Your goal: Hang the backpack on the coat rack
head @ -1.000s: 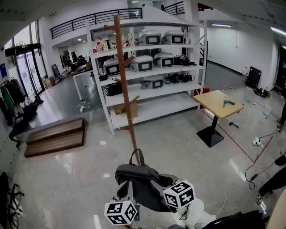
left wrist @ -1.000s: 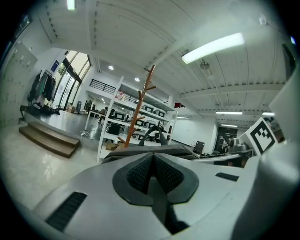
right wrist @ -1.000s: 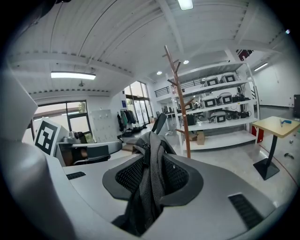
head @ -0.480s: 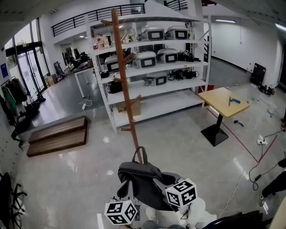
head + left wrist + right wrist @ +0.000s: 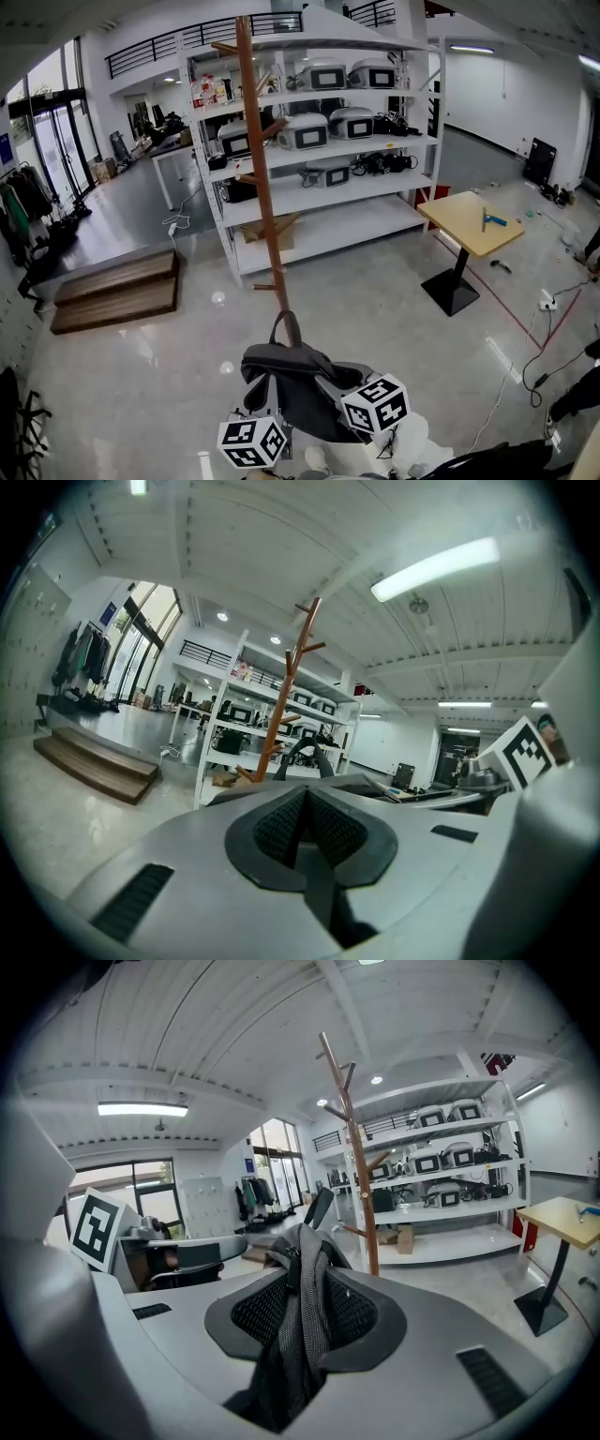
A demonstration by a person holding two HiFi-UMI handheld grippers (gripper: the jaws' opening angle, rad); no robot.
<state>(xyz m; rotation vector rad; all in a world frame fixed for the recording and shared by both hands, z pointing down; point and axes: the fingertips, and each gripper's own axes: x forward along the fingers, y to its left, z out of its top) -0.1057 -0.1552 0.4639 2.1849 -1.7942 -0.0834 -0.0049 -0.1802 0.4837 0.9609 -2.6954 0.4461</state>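
The grey backpack hangs in front of me above the floor, its top handle standing up. My left gripper is at its lower left, my right gripper at its right side. In the right gripper view the right gripper is shut on a fold of grey backpack fabric. The left gripper has its pads pressed together on a thin dark edge of the backpack, whose handle shows just beyond. The brown wooden coat rack stands straight ahead, its foot hidden behind the backpack.
White shelving with boxed devices stands behind the rack. A yellow pedestal table is at the right, wooden steps at the left. Cables and a person's shoe lie at the right edge.
Both grippers have carried the backpack a little closer to the coat rack. Neither grip has changed.
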